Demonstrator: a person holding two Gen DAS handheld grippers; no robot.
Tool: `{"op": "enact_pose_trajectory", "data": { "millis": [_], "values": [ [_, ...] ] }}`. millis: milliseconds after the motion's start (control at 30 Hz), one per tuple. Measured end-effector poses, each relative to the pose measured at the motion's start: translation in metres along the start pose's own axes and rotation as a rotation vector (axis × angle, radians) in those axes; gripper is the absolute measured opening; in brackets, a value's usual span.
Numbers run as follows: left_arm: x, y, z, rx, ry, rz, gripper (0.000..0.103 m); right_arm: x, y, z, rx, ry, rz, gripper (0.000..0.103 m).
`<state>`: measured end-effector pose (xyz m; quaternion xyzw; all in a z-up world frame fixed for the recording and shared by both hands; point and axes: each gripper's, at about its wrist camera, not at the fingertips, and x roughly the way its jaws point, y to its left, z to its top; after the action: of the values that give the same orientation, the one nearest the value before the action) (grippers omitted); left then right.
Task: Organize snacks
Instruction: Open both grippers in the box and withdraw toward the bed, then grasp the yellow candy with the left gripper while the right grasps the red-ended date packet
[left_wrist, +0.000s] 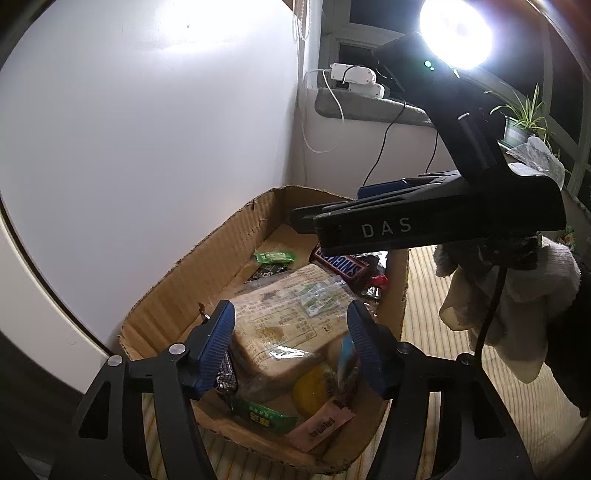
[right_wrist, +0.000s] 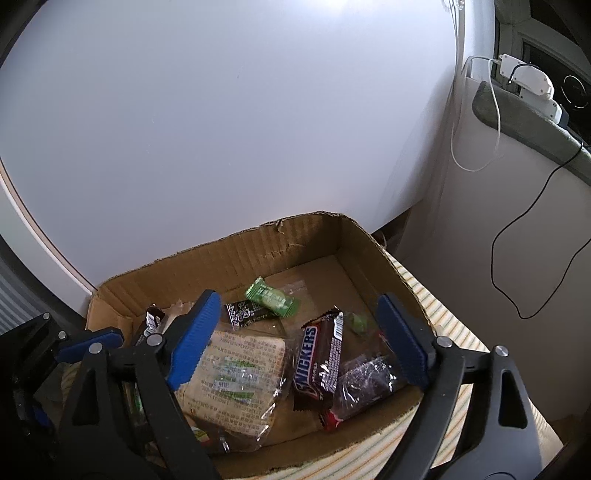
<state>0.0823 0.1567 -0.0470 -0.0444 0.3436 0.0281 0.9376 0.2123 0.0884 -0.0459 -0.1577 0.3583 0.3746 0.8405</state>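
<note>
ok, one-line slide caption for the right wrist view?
Right gripper, jaws open, above a cardboard box holding a bread pack, Snickers bar and small candies.

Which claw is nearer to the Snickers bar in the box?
Right. The right claw hangs open straight over the Snickers bar; the left claw is open over the bread pack beside it.

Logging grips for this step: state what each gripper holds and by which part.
Nothing is held. The left gripper and right gripper both hang with jaws open above the cardboard box, clear of the bread packet and Snickers bar.
</note>
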Motion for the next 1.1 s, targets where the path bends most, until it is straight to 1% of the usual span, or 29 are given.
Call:
{"op": "enact_pose_trajectory", "data": {
  "millis": [300,600,767,1000,1100],
  "values": [
    [-0.016,-0.011,-0.001,0.014,-0.022,-0.007,0.063,-0.024,-0.005,-0.004,0.021,-0.022,-0.024,0.089],
    [-0.032,-0.034,-0.004,0.037,-0.046,-0.028,0.063,-0.070,-0.018,-0.025,0.044,-0.067,-0.050,0.089],
    [-0.034,-0.052,-0.007,0.053,-0.044,-0.066,0.063,-0.096,-0.040,-0.045,0.075,-0.086,-0.075,0.089],
    [-0.027,-0.082,-0.010,0.072,-0.025,-0.134,0.062,-0.131,-0.083,-0.082,0.152,-0.091,-0.143,0.089],
    [-0.021,-0.096,-0.013,0.082,-0.007,-0.171,0.059,-0.147,-0.104,-0.101,0.191,-0.090,-0.171,0.089]
  ]
}}
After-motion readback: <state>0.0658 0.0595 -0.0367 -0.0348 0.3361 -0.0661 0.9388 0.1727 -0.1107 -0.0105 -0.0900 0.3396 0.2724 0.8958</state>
